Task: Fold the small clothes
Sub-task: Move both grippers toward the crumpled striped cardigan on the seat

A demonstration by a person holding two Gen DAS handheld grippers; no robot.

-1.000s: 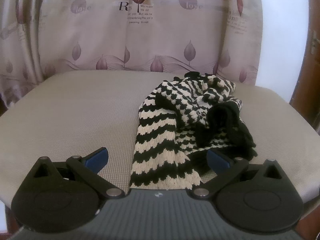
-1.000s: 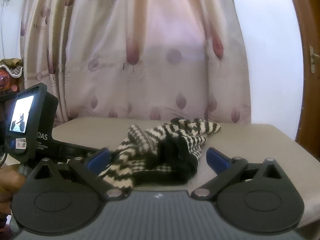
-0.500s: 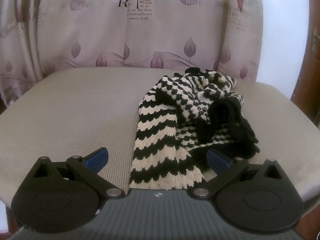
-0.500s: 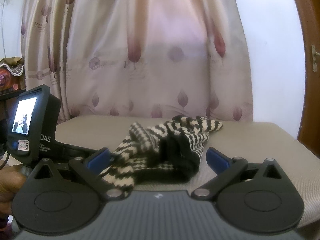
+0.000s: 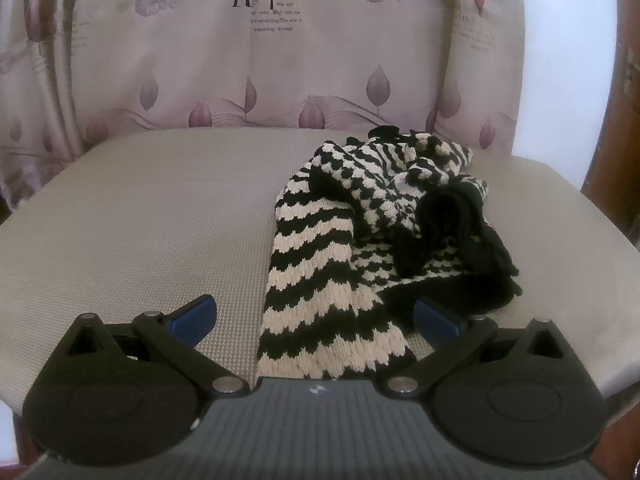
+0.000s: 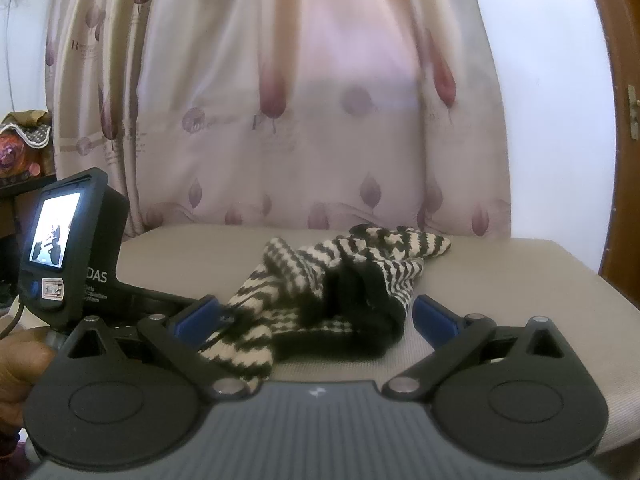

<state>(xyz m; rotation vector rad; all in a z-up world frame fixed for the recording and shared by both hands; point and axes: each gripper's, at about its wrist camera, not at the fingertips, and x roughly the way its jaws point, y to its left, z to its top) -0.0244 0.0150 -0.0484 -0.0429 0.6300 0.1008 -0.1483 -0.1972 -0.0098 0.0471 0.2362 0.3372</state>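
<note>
The striped sweater [image 5: 352, 240] lies crumpled on the beige cushion [image 5: 140, 220], right of centre in the left view, and has not moved; the left gripper [image 5: 316, 314] keeps its fingers spread around the near sleeve, now slightly closer; the right gripper [image 6: 316, 314], fingers spread and holding nothing, has risen a little, the sweater sitting lower in its frame; the left gripper's handle [image 6: 68, 252] shows at left.

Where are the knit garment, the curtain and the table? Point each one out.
garment [image 5: 320, 280]: left wrist view, on the striped panel nearest the camera.
curtain [image 5: 280, 72]: left wrist view, on the printed fabric behind the table.
table [image 5: 140, 216]: left wrist view, on bare beige surface left of the garment.
</note>
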